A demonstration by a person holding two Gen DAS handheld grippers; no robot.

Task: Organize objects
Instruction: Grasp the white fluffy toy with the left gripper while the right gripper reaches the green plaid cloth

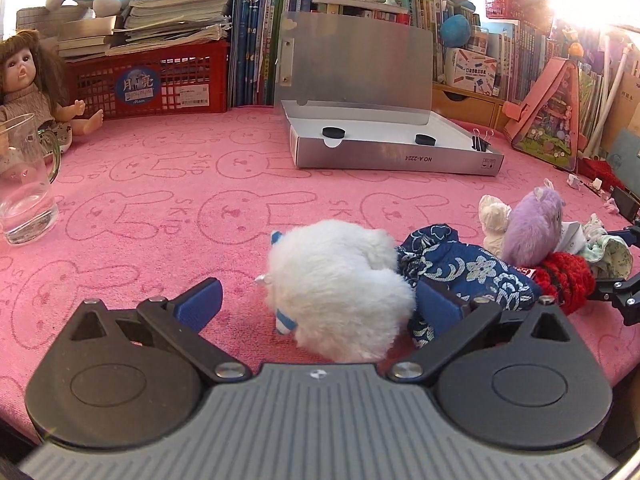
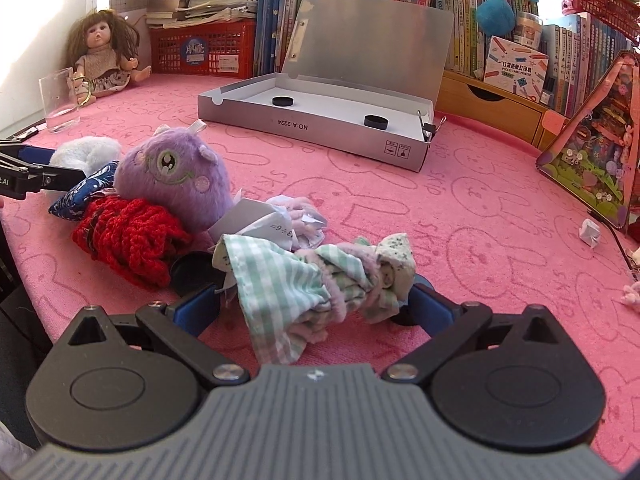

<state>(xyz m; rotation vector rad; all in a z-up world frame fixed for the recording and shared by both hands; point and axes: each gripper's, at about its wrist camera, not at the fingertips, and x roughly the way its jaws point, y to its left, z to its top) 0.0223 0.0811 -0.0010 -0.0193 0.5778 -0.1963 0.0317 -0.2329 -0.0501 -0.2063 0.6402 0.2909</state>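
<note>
A pile of small soft things lies on the pink bunny-print cloth (image 1: 160, 200). In the left wrist view a white fluffy plush (image 1: 340, 280) sits between the fingers of my left gripper (image 1: 320, 302), which is open wide, with its left finger apart from the fur. A blue flowered pouch (image 1: 480, 276), a purple plush (image 1: 532, 228) and a red knit piece (image 1: 564, 280) lie to the right. My right gripper (image 2: 316, 300) is open around a green-checked doll garment (image 2: 304, 280). An open silver box (image 2: 360, 136) holds two black discs.
A glass jug (image 1: 24, 184) and a doll (image 1: 24, 80) stand far left. A red crate (image 1: 152, 84), books and plush toys line the back. A pink bag (image 2: 592, 160) leans at the right. A black disc (image 2: 196, 272) lies by the red knit piece (image 2: 128, 236).
</note>
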